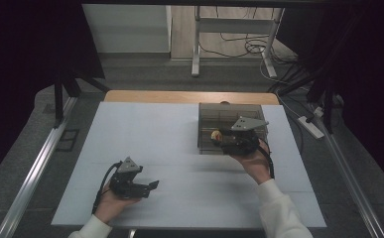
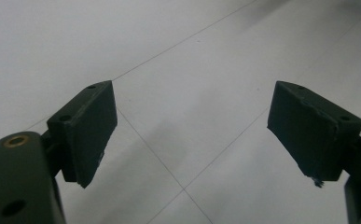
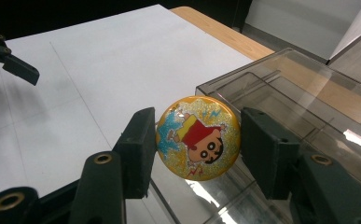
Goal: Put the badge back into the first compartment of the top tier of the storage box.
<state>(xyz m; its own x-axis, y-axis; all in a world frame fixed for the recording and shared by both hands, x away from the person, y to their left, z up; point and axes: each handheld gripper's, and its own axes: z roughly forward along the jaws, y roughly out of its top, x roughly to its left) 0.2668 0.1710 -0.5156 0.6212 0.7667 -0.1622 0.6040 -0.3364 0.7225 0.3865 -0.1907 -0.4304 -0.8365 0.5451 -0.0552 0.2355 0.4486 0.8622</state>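
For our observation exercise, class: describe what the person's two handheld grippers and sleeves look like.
Both the left gripper and right gripper are black, each topped by a grey three-cornered plate, with a black cable trailing back. Their jaws are blocky black slabs; brass-coloured rings sit in the arms behind them. The sleeves are white.

A white rectangular table sheet (image 1: 179, 148) covers a light wooden tabletop (image 1: 189, 96). At twelve o'clock, beyond it, stands a grey metal frame (image 1: 196, 44); black cables (image 1: 251, 47) lie at one o'clock.
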